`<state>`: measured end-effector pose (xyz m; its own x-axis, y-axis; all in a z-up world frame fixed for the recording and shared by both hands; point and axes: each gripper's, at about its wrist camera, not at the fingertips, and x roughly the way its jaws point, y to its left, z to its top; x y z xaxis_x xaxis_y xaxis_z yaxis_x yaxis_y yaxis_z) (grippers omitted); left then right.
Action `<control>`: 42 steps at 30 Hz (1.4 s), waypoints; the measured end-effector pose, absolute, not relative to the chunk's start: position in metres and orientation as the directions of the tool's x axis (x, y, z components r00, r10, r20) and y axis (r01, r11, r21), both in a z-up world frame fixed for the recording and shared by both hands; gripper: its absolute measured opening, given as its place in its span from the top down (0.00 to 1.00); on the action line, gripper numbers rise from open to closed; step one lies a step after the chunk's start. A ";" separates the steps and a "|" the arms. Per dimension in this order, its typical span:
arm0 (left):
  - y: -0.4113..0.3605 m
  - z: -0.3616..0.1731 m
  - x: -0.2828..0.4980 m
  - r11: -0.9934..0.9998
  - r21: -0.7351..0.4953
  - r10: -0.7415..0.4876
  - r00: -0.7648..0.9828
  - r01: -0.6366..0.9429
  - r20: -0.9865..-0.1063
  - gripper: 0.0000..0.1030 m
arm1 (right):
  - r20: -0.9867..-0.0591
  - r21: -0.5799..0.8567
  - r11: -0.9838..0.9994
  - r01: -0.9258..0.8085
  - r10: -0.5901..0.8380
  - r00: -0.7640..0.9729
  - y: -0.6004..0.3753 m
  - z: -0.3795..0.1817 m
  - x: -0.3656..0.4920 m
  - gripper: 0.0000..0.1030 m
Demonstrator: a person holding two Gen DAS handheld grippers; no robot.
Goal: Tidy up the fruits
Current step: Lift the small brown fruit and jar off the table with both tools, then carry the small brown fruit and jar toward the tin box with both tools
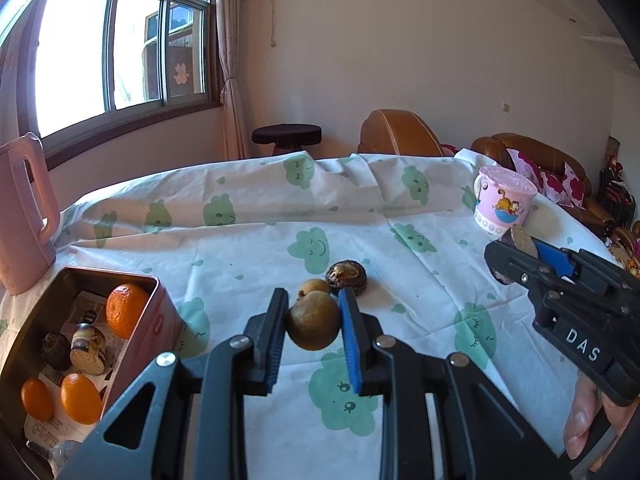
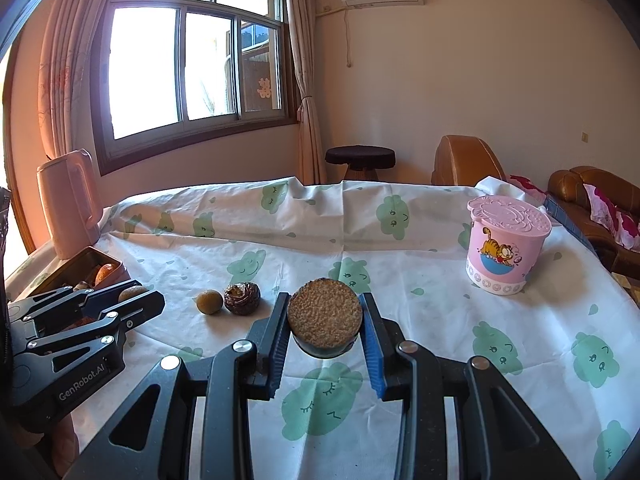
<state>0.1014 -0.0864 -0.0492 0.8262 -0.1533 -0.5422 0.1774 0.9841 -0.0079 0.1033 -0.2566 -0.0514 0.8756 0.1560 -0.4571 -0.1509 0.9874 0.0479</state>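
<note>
Two grippers are in view, and each one holds something above the table. The left gripper [image 1: 313,322] has its fingers pressed on both sides of a round brown fruit [image 1: 313,325], lifted a little over the cloth [image 1: 248,248]. The right gripper [image 2: 325,322] is clamped on a dark round piece [image 2: 325,318] with a rough, grainy top (it is not clear which fruit this is).

On the cloth, just behind the held brown fruit, a smaller brown fruit [image 1: 314,287] and a dark wrinkled fruit [image 1: 346,277] lie close beside each other. To the left stands a metal box [image 1: 158,322], open on top, with three oranges [image 1: 127,310] and some dark pieces inside.

A pink cup [image 2: 505,246] with a cartoon cat stands at the far right of the table, and a pink jug [image 1: 25,216] is behind the box.
</note>
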 end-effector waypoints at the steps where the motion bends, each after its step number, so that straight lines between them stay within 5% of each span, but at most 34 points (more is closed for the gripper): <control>1: -0.086 -0.049 0.101 0.984 -0.008 -0.153 0.828 0.177 -0.539 0.74 | -0.455 0.047 0.987 -0.151 0.156 0.877 -0.257 -0.051 0.103 0.66; 42: -0.085 -0.037 0.081 0.986 0.021 -0.139 0.890 0.165 -0.434 0.74 | -0.332 0.027 0.987 -0.161 0.161 0.929 -0.252 -0.042 0.075 0.66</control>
